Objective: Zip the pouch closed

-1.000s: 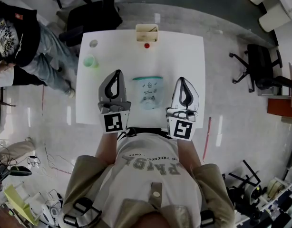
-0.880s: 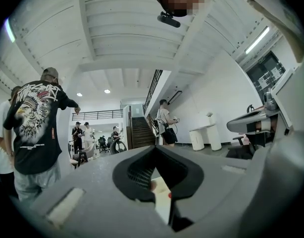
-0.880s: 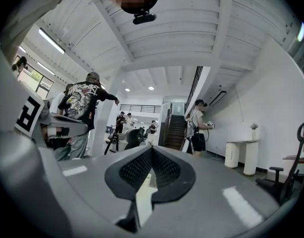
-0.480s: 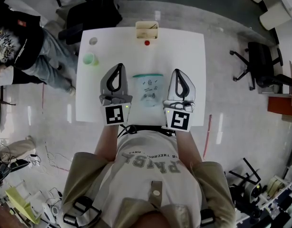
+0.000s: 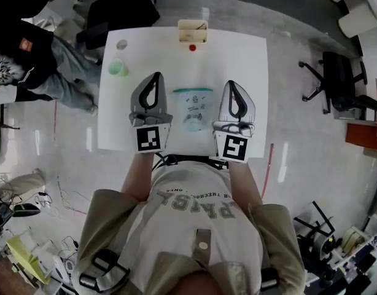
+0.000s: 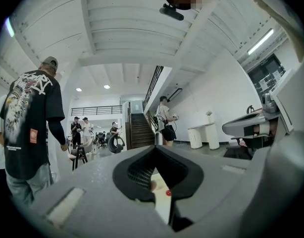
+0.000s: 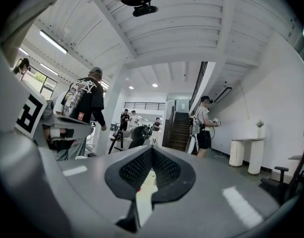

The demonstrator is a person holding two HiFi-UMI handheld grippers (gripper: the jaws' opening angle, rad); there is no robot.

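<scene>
A clear pouch (image 5: 193, 106) with a teal zip strip along its far edge lies flat on the white table (image 5: 237, 54), between my two grippers. My left gripper (image 5: 153, 80) hovers just left of it, jaws shut and empty. My right gripper (image 5: 233, 87) hovers just right of it, also shut with nothing in it. Both point level toward the far side of the table. In the left gripper view the closed jaws (image 6: 154, 155) meet at a point; the right gripper view shows the same (image 7: 151, 152). The pouch is not visible in either gripper view.
A beige box (image 5: 193, 31) stands at the table's far edge with a small red object (image 5: 192, 47) in front of it. A green cup (image 5: 117, 67) and a small round lid (image 5: 121, 44) sit at the far left. A person (image 5: 29, 54) stands left of the table; office chairs surround it.
Both grippers shifted slightly away from me along the table and stay beside the pouch. Their jaws stayed shut. The pouch has not moved.
</scene>
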